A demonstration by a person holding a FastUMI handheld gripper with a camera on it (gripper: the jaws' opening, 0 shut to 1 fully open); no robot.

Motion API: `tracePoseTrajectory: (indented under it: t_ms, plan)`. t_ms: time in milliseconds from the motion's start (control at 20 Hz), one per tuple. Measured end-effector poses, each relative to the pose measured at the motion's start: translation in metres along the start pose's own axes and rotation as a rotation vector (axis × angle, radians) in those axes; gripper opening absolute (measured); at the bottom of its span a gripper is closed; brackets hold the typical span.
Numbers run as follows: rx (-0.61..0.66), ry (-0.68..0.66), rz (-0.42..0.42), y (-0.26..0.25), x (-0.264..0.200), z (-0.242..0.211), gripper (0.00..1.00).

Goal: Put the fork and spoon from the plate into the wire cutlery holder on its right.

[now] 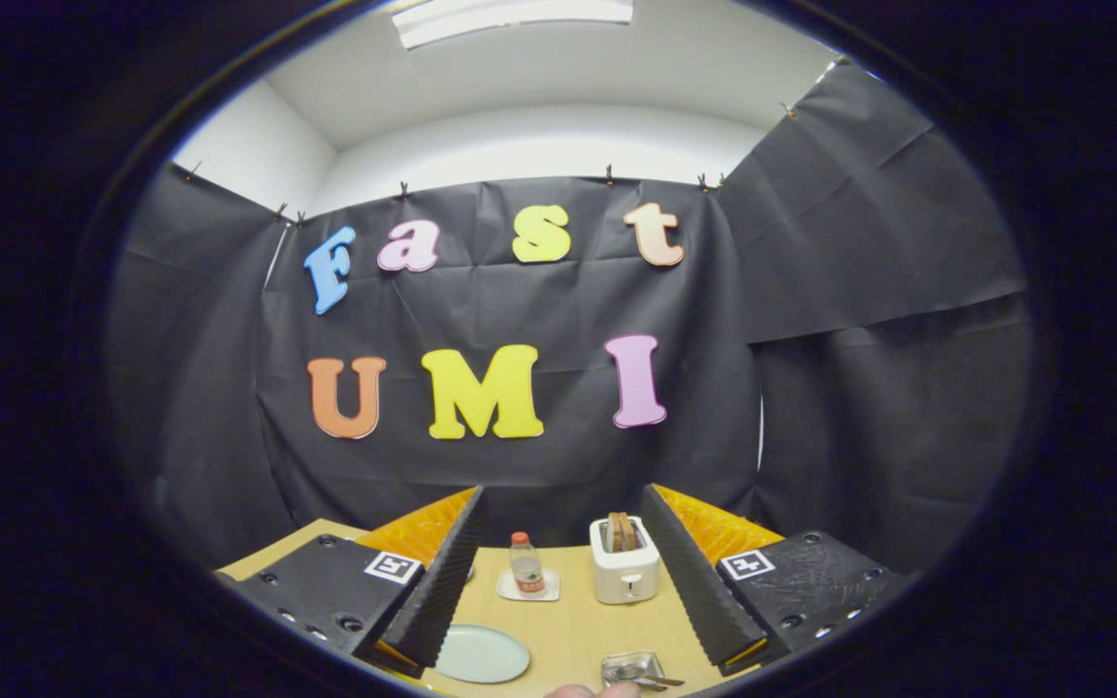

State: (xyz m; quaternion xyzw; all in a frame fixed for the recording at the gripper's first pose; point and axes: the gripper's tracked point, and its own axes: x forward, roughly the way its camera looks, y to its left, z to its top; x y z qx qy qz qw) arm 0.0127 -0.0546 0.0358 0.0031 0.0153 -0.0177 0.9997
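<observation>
My gripper [563, 494] is open, its fingers spread wide and held above the wooden table [568, 620] with nothing between them. Below and between the fingers lies a pale green round plate [481, 653], close to the left finger, and its visible surface looks bare. To its right, near the right finger, sits the small metal cutlery holder [629, 666]. Shiny cutlery [657, 682] rests at the holder with a handle poking out to the right; I cannot tell fork from spoon.
Farther back stand a small bottle with an orange cap [525, 562] on a white coaster and a white toaster [624, 567] with toast in its slots. A person's fingertips [592, 691] show at the near table edge, just in front of the holder.
</observation>
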Motion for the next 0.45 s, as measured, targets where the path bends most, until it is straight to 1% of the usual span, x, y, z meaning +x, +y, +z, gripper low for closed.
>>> tracePoseTrajectory:
  t_ms: [450]
  plan:
    - [-0.008,0.009,0.005,0.0073,-0.0002,-0.0013,0.96]
